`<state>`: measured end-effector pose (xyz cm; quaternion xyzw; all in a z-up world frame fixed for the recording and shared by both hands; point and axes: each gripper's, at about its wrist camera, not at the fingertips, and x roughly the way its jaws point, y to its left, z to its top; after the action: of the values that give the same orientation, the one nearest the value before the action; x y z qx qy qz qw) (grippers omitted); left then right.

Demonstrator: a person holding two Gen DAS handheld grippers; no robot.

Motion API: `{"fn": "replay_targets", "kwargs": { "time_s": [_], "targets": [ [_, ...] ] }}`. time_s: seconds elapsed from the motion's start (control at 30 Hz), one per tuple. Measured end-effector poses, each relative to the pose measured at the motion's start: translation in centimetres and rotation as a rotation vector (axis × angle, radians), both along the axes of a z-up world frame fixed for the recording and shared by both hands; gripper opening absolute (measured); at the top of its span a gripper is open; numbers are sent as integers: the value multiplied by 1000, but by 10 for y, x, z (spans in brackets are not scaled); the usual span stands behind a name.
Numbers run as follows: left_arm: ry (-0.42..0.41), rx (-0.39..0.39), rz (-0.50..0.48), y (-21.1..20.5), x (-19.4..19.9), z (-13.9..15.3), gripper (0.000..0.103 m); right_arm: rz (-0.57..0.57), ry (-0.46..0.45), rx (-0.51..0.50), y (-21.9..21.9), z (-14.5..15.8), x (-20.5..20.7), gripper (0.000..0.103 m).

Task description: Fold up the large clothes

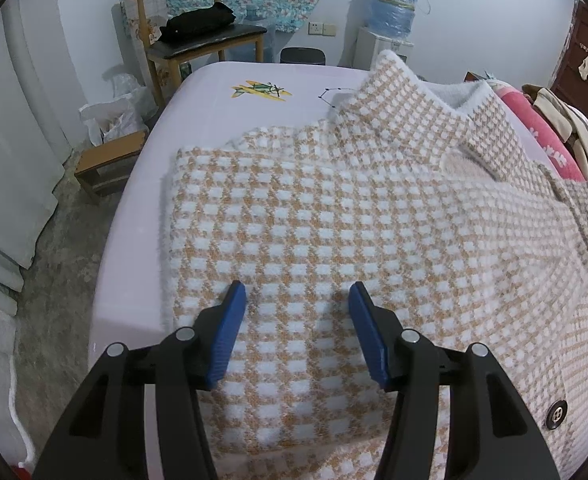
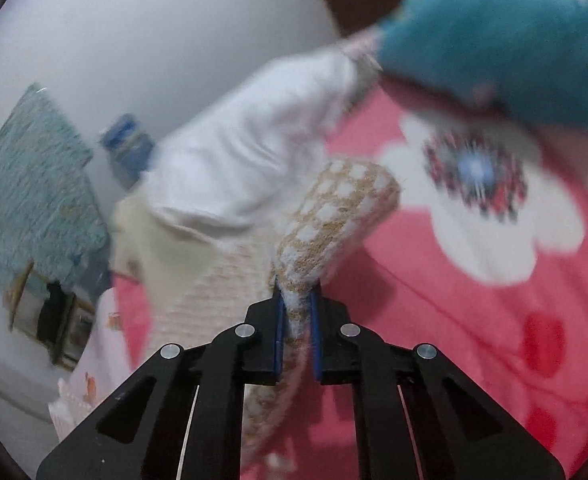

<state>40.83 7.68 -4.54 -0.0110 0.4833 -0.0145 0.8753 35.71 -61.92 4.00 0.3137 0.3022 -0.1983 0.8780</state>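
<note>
A large tan-and-white checked coat (image 1: 334, 220) lies spread over a pale lilac bed (image 1: 221, 100), with a dark snap button (image 1: 556, 414) near its lower right edge. My left gripper (image 1: 298, 300) hovers just over the folded part of the coat, its blue pads apart and nothing between them. In the blurred right wrist view, my right gripper (image 2: 297, 300) is shut on a bunched fold of the same checked coat (image 2: 334, 216), which rises in a loop from between the blue pads.
A wooden chair (image 1: 197, 40) with a black bundle stands beyond the bed, a low stool (image 1: 105, 164) at its left, a water dispenser (image 1: 390, 12) at the back. A pink flowered blanket (image 2: 474, 280), a white cloth (image 2: 245, 152) and a teal plush thing (image 2: 502, 40) lie near the right gripper.
</note>
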Motion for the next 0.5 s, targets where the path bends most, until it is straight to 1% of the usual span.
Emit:
{"fn": "replay_targets", "kwargs": {
  "time_s": [0.1, 0.17, 0.2, 0.27, 0.33, 0.37, 0.4, 0.47, 0.5],
  "targets": [
    [-9, -8, 4, 0, -2, 0, 53, 88, -83, -100, 35, 58, -10, 9],
    [-11, -2, 4, -1, -4, 2, 53, 174, -145, -179, 73, 103, -16, 8],
    [-11, -3, 2, -1, -5, 4, 53, 206, -168, -202, 86, 116, -14, 8],
    [-13, -16, -2, -1, -9, 8, 53, 305, -228, -267, 135, 154, -18, 8],
    [-22, -42, -7, 0, -18, 14, 52, 386, -270, -311, 175, 176, -16, 8],
    [-26, -53, -12, 1, -23, 17, 51, 448, -297, -330, 206, 189, -17, 8],
    [-29, -59, -17, 2, -26, 19, 50, 493, -314, -336, 228, 196, -17, 8],
    [-30, -74, -31, 3, -36, 23, 43, 588, -341, -342, 272, 204, -19, 8],
    [-29, -86, -36, 5, -42, 25, 41, 655, -354, -341, 303, 207, -20, 8]
  ]
}}
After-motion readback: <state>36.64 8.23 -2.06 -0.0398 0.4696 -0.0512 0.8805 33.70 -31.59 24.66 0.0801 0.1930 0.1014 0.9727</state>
